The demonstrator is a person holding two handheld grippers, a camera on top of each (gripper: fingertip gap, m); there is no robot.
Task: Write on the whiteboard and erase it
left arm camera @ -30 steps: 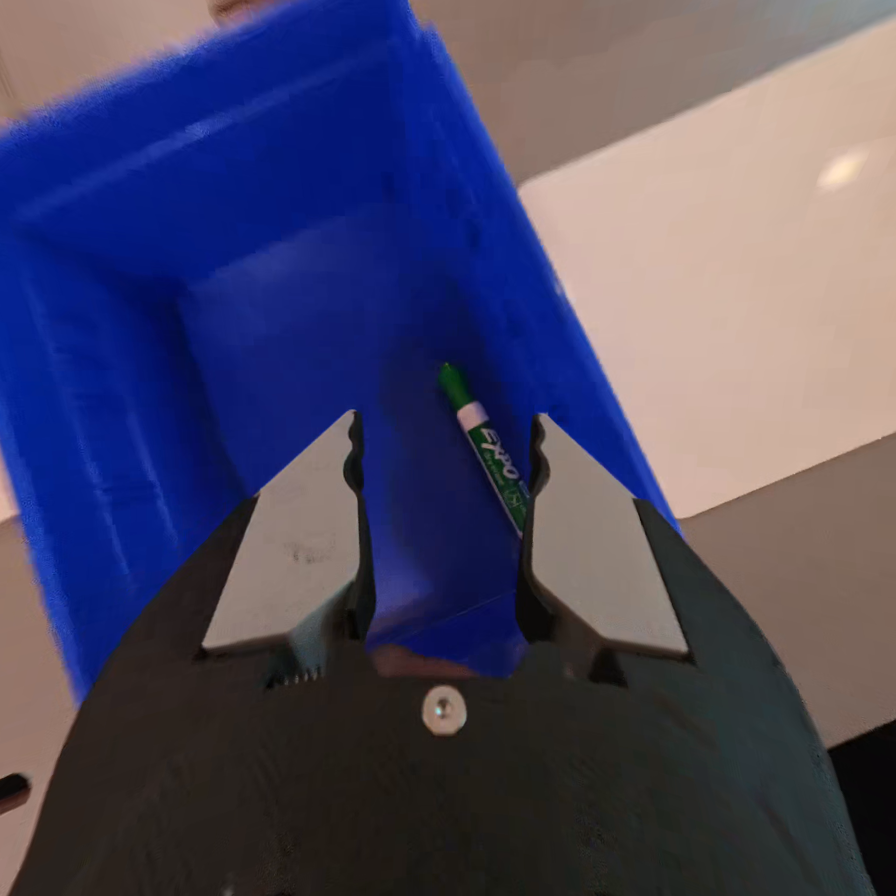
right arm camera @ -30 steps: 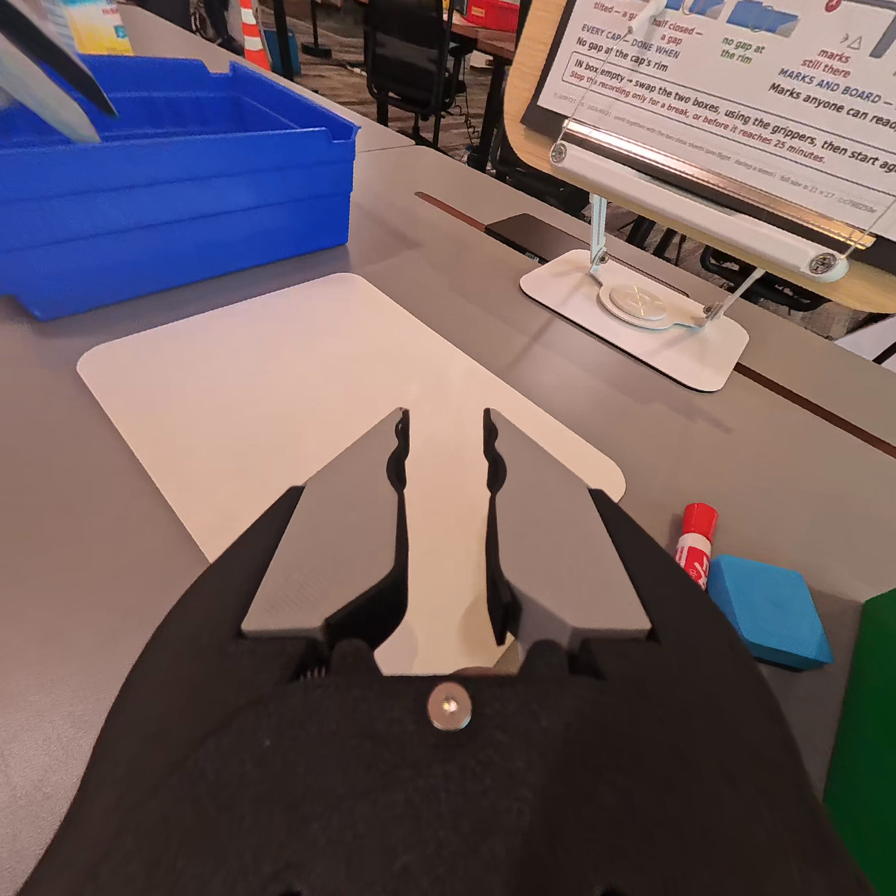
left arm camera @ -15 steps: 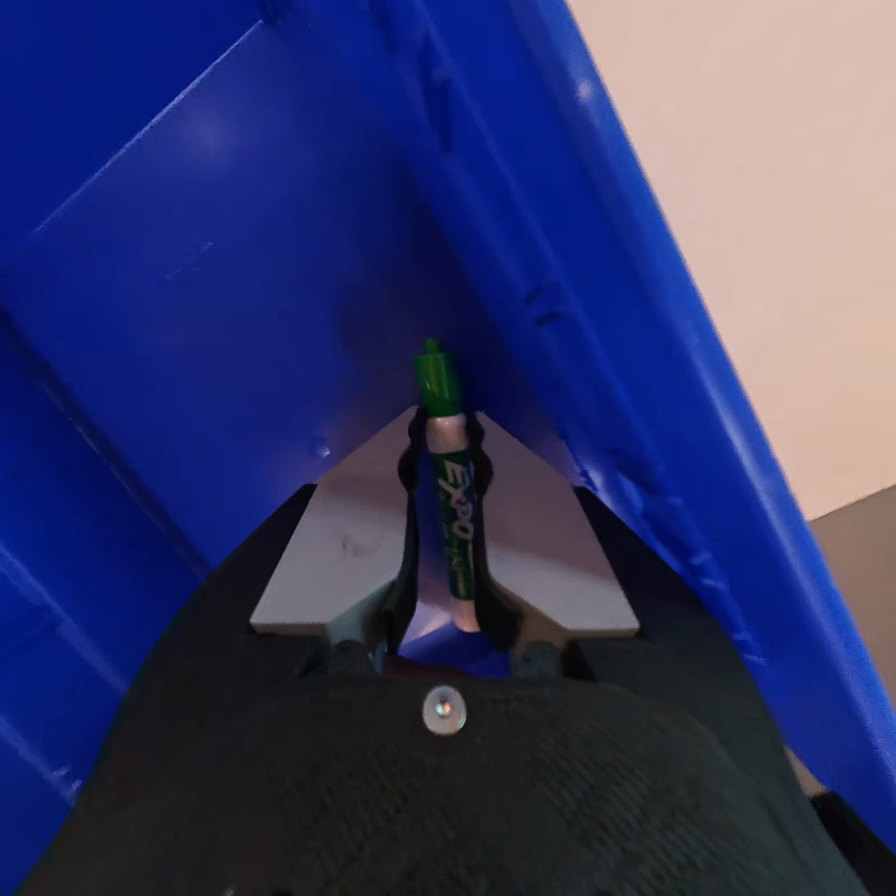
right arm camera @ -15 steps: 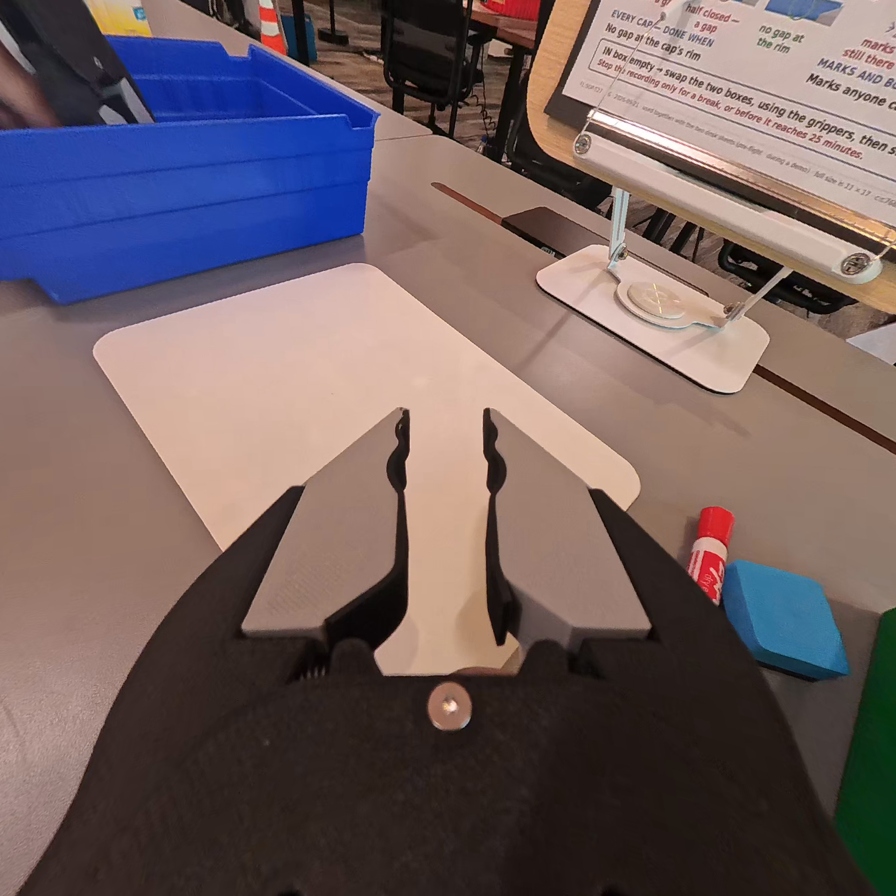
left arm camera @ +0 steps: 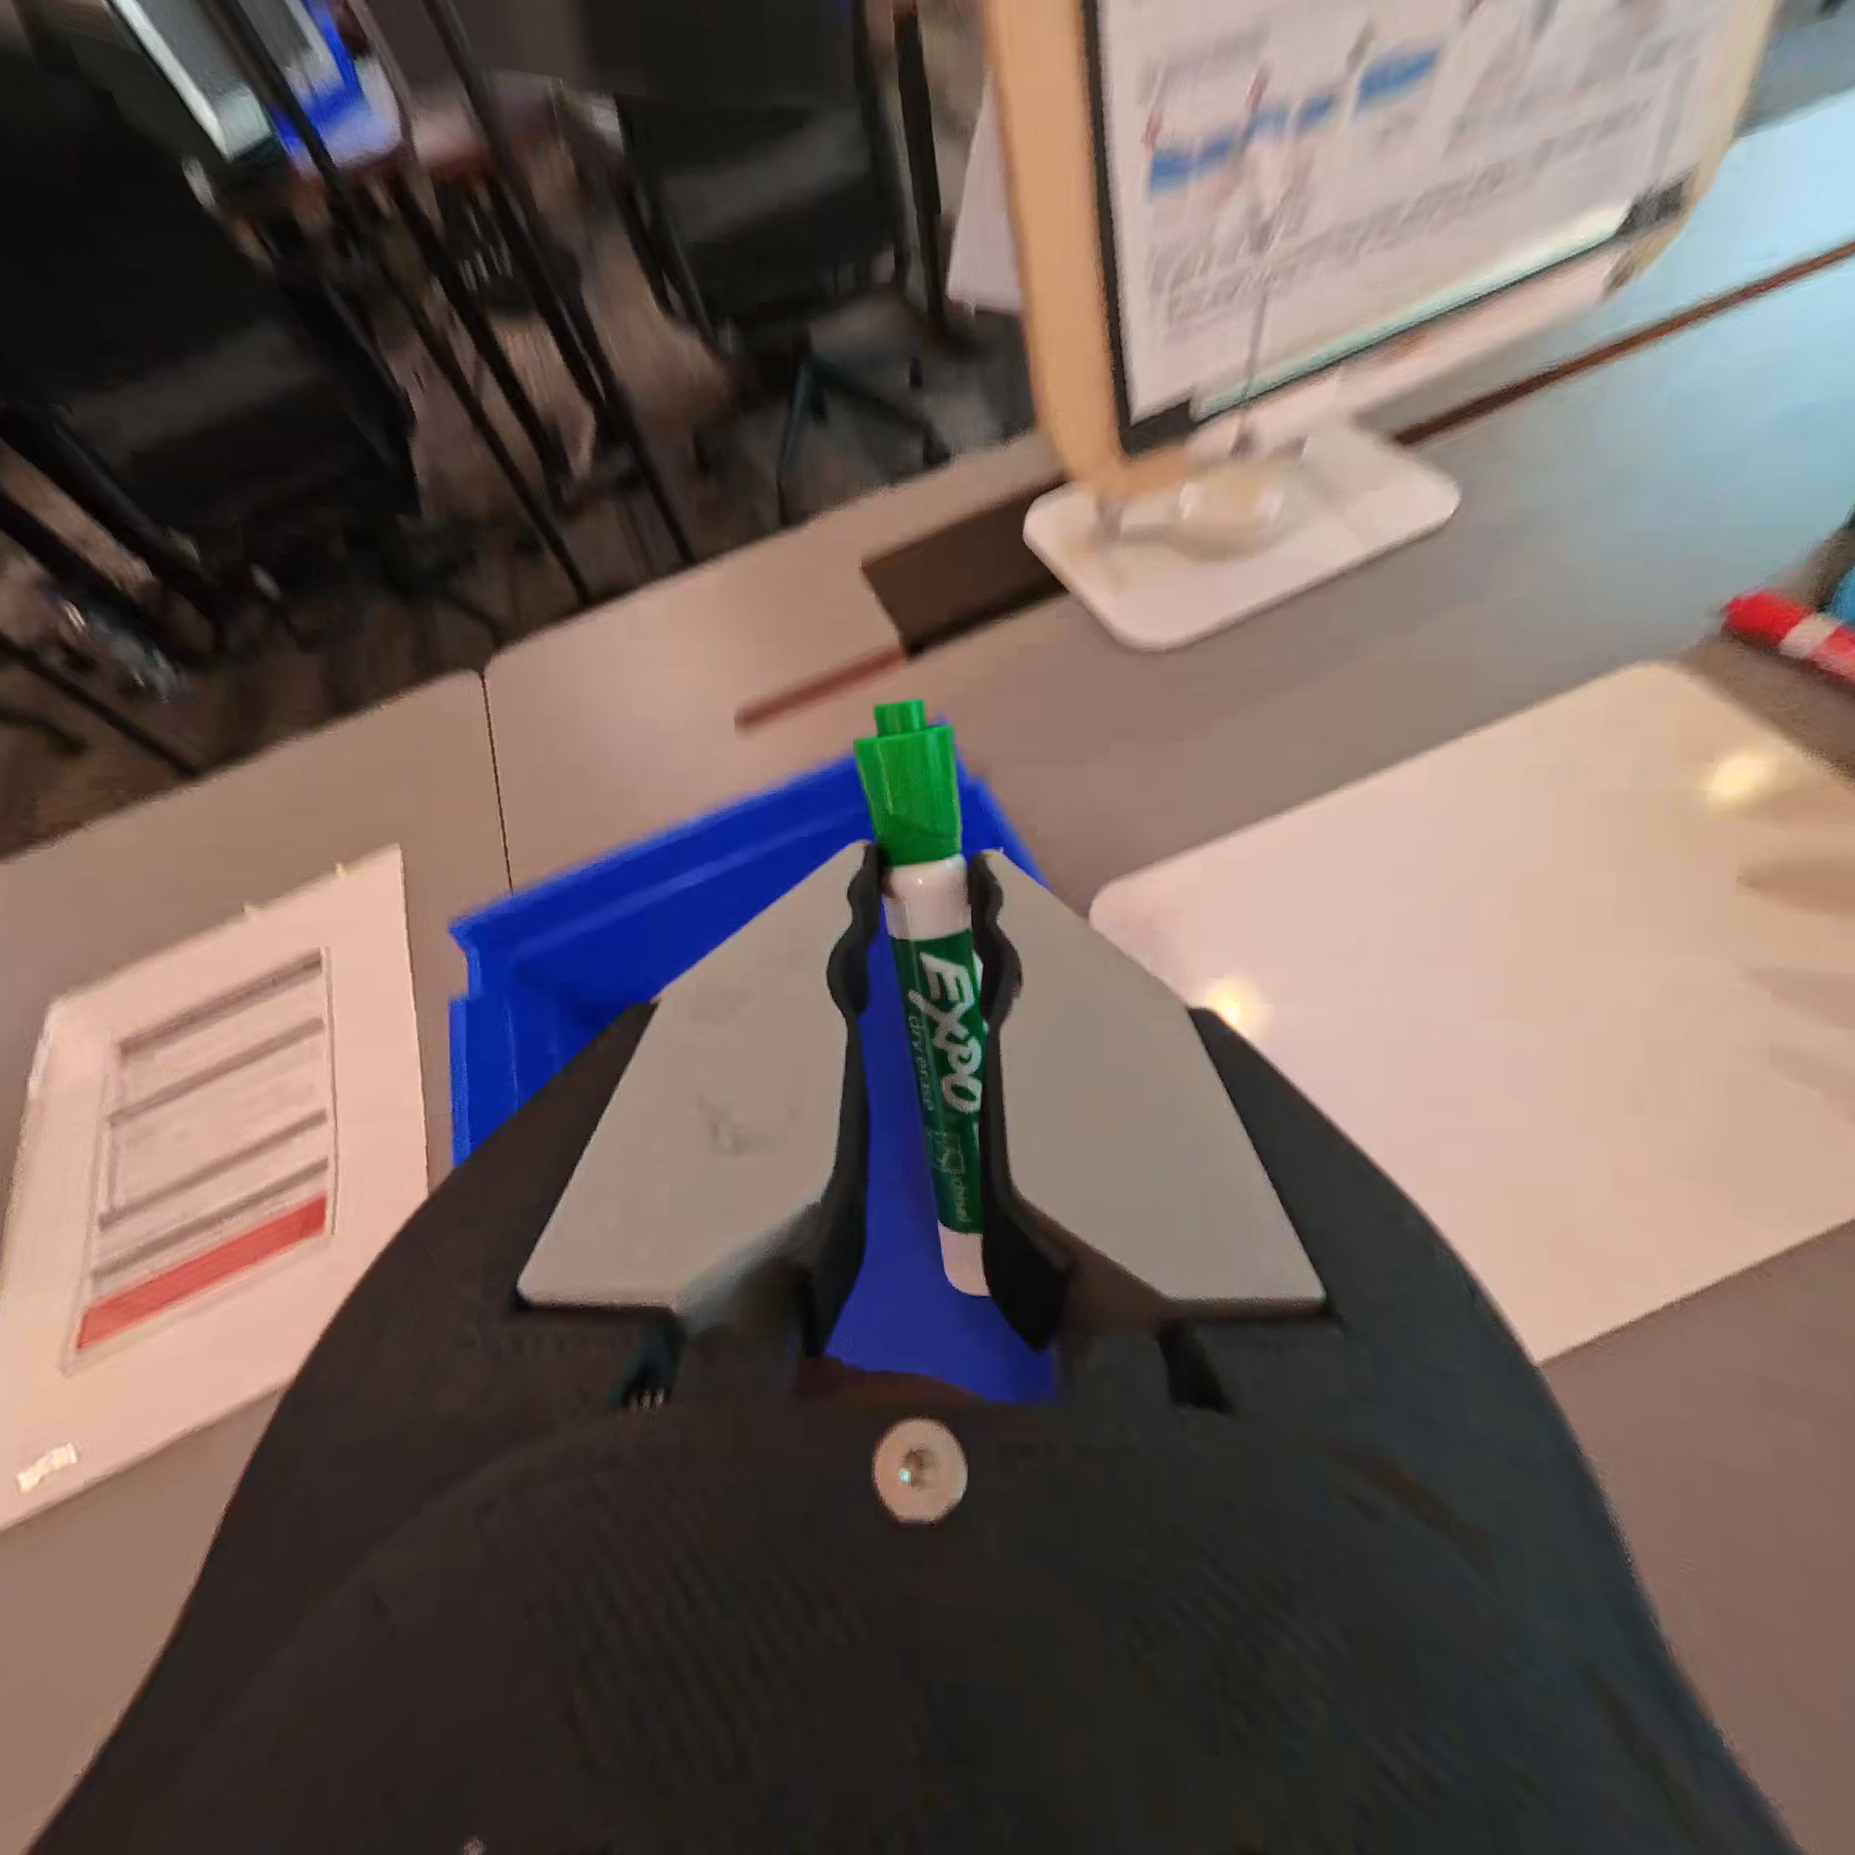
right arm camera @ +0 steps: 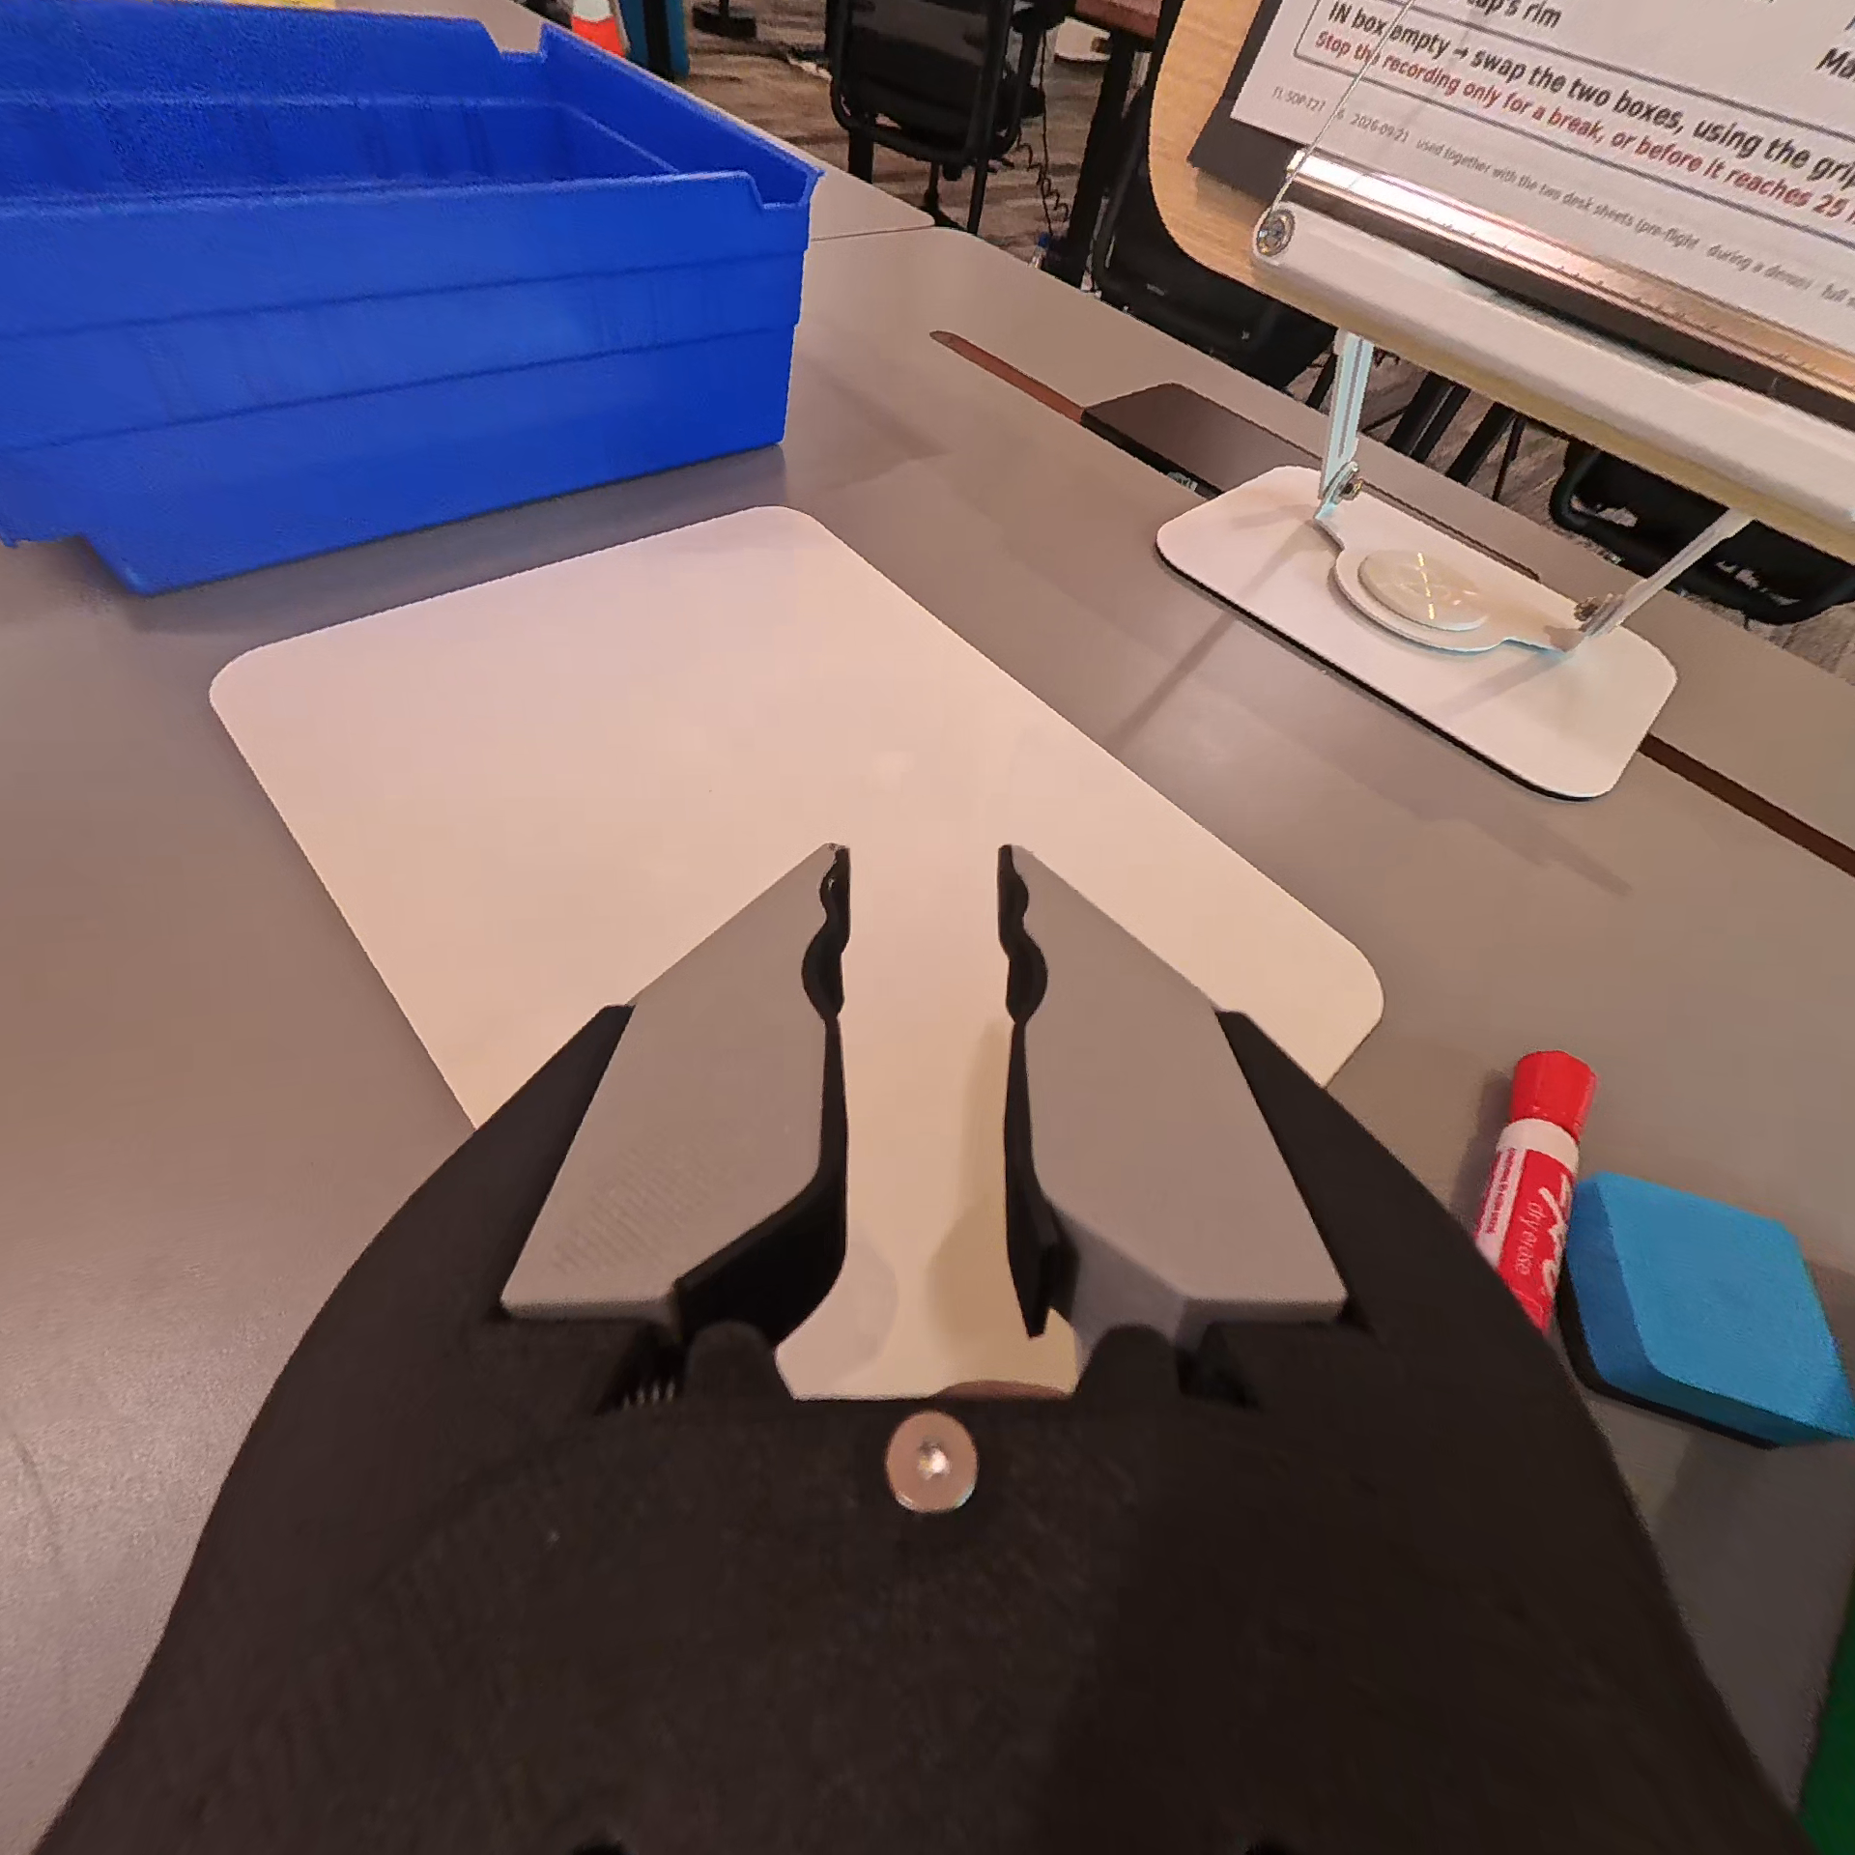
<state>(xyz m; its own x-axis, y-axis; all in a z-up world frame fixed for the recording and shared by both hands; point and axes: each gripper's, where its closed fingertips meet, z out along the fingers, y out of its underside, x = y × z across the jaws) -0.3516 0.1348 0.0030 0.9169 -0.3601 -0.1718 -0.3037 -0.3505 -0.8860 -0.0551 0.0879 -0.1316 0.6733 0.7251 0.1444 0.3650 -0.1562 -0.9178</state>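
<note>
The left gripper [left arm camera: 923, 873] is clamped on one green pen [left arm camera: 932, 989], cap pointing away, above the blue box [left arm camera: 642, 923]. The pen looks light, hard and smooth, so it may slip; its middle is the best place to hold. The right gripper [right arm camera: 921, 863] has its fingers apart, empty, over the one whiteboard [right arm camera: 703, 723]. Nearby lie one red pen [right arm camera: 1531, 1169] and one blue eraser [right arm camera: 1706, 1315].

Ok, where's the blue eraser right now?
In the right wrist view the blue eraser lies on the grey table at far right, touching or nearly touching the red marker, just off the whiteboard's corner.
</note>
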